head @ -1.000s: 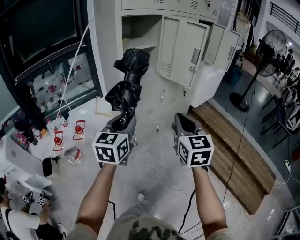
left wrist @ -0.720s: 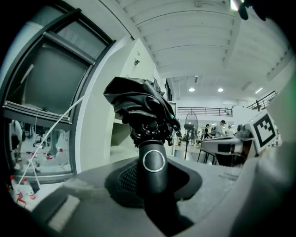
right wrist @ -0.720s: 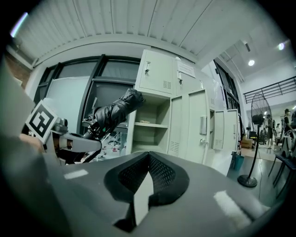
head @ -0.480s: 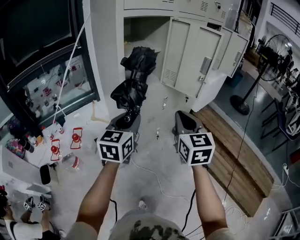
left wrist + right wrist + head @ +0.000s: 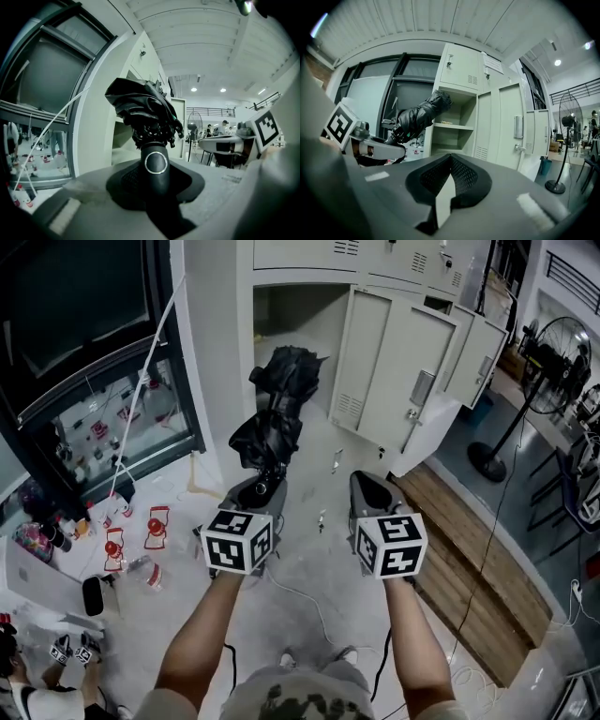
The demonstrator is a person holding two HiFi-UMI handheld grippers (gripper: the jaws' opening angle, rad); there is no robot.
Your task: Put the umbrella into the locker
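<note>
My left gripper (image 5: 261, 491) is shut on the handle of a folded black umbrella (image 5: 277, 409), which sticks out ahead of it toward the open locker (image 5: 291, 310). In the left gripper view the umbrella's round handle end (image 5: 156, 163) sits between the jaws, with the bundled canopy (image 5: 140, 103) above it. My right gripper (image 5: 367, 491) is shut and empty, level with the left one, to its right. The right gripper view shows the umbrella (image 5: 419, 117) at left, in front of the locker's open compartment with a shelf (image 5: 452, 126).
The locker's door (image 5: 398, 371) stands swung open to the right. A glass cabinet (image 5: 103, 409) is on the left, red items (image 5: 117, 540) on the floor, a standing fan (image 5: 553, 352) and wooden decking (image 5: 469, 559) to the right. A cable (image 5: 309, 601) runs across the floor.
Both grippers have moved forward toward the locker together. The umbrella stays held in the left one and is now closer to the open compartment.
</note>
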